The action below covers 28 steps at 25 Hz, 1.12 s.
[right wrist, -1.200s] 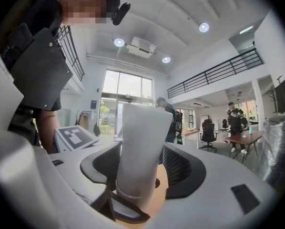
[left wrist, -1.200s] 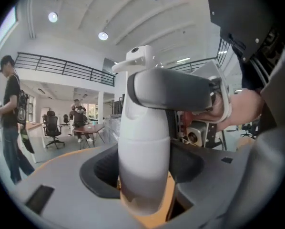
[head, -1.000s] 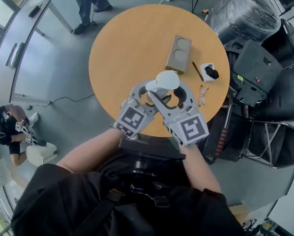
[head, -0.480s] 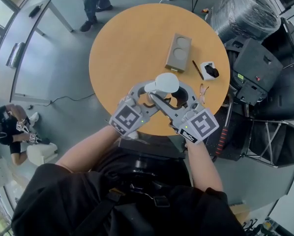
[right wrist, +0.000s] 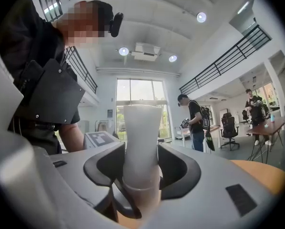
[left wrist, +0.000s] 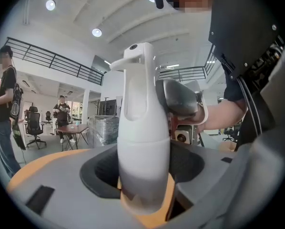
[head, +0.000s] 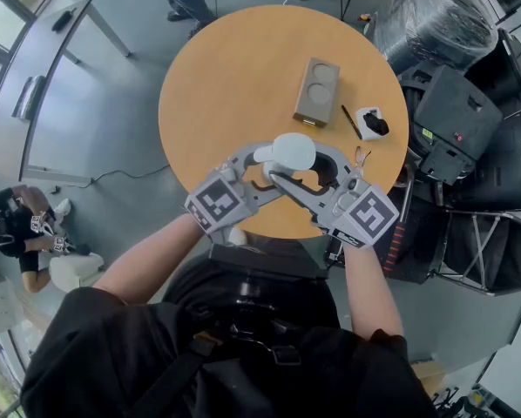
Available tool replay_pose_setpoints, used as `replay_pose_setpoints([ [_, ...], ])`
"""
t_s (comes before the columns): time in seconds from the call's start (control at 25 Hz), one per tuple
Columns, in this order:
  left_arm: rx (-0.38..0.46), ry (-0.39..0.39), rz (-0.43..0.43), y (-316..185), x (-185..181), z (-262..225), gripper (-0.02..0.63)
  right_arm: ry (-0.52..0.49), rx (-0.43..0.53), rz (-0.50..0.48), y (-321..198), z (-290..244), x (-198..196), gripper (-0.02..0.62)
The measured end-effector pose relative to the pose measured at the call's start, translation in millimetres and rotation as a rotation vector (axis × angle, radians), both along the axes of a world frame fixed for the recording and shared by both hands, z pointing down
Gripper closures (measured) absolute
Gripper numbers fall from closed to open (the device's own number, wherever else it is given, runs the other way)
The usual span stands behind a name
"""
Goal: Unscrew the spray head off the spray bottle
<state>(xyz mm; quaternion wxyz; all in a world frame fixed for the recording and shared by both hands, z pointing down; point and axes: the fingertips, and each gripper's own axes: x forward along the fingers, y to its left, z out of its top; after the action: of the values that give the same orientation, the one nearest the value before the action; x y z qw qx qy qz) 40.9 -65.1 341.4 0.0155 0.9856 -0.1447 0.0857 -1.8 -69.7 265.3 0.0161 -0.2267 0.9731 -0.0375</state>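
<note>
The left gripper (head: 262,169) is clamped on the pale lower body of a white plastic spray bottle (left wrist: 143,175), held in the air above a round orange wooden table (head: 217,77); its tall white spray head (left wrist: 138,85) rises just beyond those fingers. Beside them, the right gripper (head: 297,167) is closing its half-open jaws on the head's neck, pads meeting its sides. The bottle looks light, stiff and smooth, likely to spin, so grip low at the collar, not the thin nozzle.
</note>
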Motion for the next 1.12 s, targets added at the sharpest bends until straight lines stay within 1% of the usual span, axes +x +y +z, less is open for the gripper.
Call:
replay_pose_setpoints([
  [0.12,-0.001,0.015,0.013,1.1,5.0,-5.1,0.304,-0.035,-0.011,0.005,-2.3,-3.1,-0.6,0.355],
  [0.2,-0.003,0.013,0.034,2.1,7.0,-6.1,0.304,-0.04,-0.008,-0.011,-2.3,-3.9,-2.5,0.36],
  [0.36,0.001,0.005,0.11,9.2,6.2,-6.2,0.304,-0.041,-0.002,-0.086,3.9,-3.7,-3.6,0.374],
  [0.44,-0.004,0.012,0.173,16.3,7.4,-5.3,0.304,-0.055,-0.016,-0.148,9.7,-4.9,-2.8,0.377],
  [0.52,-0.033,0.024,0.283,31.5,11.4,-6.2,0.304,-0.088,-0.043,-0.243,20.9,-8.2,-4.1,0.379],
  [0.6,-0.054,0.016,0.379,44.9,14.2,-5.8,0.304,-0.101,-0.058,-0.322,31.1,-9.8,-6.4,0.379],
  [0.68,-0.052,-0.009,0.42,48.5,14.1,-3.8,0.304,-0.093,-0.054,-0.352,34.3,-8.5,-4.8,0.377],
  [0.76,-0.05,-0.021,0.417,45.7,14.3,-4.3,0.303,-0.091,-0.046,-0.341,31.8,-8.4,-1.3,0.37],
  [0.84,-0.047,-0.027,0.379,38.9,15.3,-4.7,0.302,-0.088,-0.042,-0.297,24.8,-7.7,0.3,0.358],
  [0.92,-0.045,-0.042,0.313,29.6,15.4,-1.2,0.302,-0.076,-0.042,-0.219,14.4,-4.7,0.3,0.31],
  [1.0,-0.046,-0.065,0.241,20.6,15.7,4.2,0.302,-0.047,-0.035,-0.124,4.6,-1.0,1.1,0.286],
  [1.04,-0.051,-0.069,0.208,16.9,16.1,5.8,0.301,-0.025,-0.027,-0.073,0.7,0.9,1.9,0.263],
  [1.12,-0.063,-0.068,0.138,9.7,16.7,7.6,0.302,0.019,-0.014,0.032,-5.8,4.4,4.2,0.255],
])
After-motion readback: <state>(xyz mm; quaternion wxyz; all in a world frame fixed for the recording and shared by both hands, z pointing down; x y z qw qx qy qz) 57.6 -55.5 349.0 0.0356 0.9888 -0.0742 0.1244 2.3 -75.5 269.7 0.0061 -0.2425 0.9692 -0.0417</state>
